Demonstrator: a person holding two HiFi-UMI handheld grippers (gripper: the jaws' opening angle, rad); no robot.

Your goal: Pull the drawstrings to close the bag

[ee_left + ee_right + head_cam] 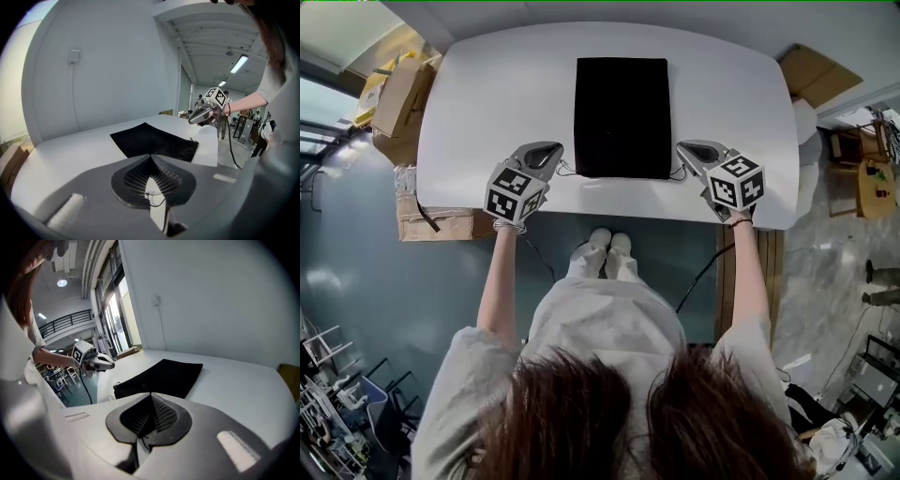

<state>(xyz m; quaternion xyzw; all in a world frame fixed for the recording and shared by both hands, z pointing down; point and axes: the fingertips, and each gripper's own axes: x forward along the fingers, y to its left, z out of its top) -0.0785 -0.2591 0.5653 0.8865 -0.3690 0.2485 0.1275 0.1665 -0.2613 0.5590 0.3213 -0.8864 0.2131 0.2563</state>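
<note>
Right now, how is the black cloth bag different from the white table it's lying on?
The flat black cloth bag is dark; the white table is bright. The bag is far smaller than the table. The bag has square corners; the table's are rounded. Both are flat.

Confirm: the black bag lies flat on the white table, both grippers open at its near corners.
Not open. The black bag lies flat on the white table, but the left gripper and right gripper are shut, each on a drawstring, as both gripper views show.
</note>
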